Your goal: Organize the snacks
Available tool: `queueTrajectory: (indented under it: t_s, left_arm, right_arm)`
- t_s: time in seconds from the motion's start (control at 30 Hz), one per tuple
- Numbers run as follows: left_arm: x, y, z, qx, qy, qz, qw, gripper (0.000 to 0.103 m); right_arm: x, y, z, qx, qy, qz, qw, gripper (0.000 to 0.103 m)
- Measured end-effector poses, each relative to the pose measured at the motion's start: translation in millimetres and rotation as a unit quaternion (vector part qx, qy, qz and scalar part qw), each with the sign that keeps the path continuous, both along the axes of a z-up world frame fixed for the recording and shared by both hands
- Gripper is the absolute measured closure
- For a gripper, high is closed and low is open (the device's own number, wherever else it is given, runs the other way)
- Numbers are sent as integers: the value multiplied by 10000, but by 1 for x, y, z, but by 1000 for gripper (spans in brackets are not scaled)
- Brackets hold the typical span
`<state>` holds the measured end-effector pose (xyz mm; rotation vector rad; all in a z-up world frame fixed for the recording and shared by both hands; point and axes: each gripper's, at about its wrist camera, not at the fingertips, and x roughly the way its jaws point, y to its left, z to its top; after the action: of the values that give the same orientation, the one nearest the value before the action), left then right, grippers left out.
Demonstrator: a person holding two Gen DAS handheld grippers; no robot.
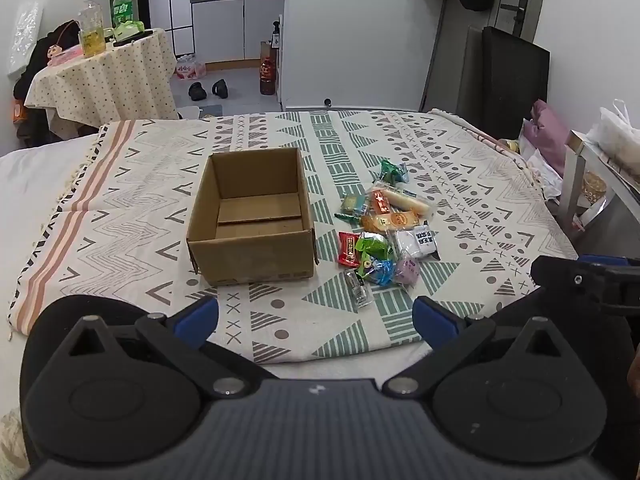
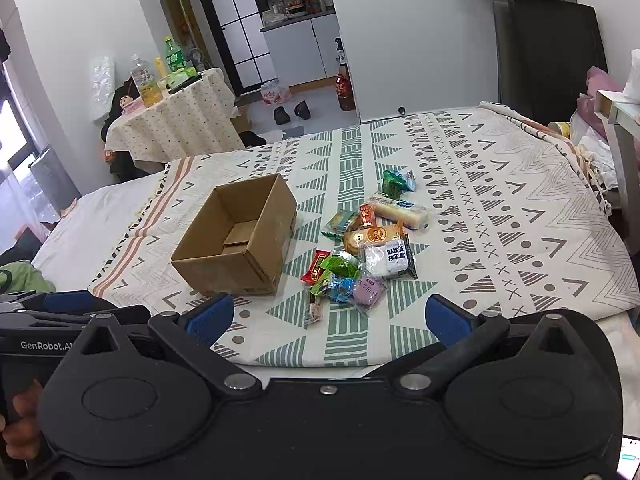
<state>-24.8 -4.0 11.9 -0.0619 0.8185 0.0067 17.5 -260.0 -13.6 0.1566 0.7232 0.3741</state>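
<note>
Left gripper (image 1: 316,322): jaws fully spread, nothing between them. Right gripper (image 2: 330,320): jaws fully spread, likewise empty. Both are angled down over the near edge of the patterned bedspread (image 1: 460,168). Ahead of the left gripper and slightly left sits the open cardboard box (image 1: 252,216); the pile of wrapped snacks (image 1: 384,236) lies just right of the box, directly ahead of the right gripper.

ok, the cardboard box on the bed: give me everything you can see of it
The cardboard box is plain brown, squarish and open-topped, with no flaps showing above its rim. It sits upright on the patterned blanket. Inside, only its folded bottom panels show; no snacks. The snack pile lies beside it, apart. Neither tool touches it.
</note>
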Motion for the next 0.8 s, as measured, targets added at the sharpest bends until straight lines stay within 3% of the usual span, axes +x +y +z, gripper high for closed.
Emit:
queueTrajectory:
  t_s: [0.8]
  left_arm:
    - [-5, -4, 5, 3, -58, -80, 10000, 0]
  right_arm:
    - [-3, 4, -3, -34, -57, -72, 10000, 0]
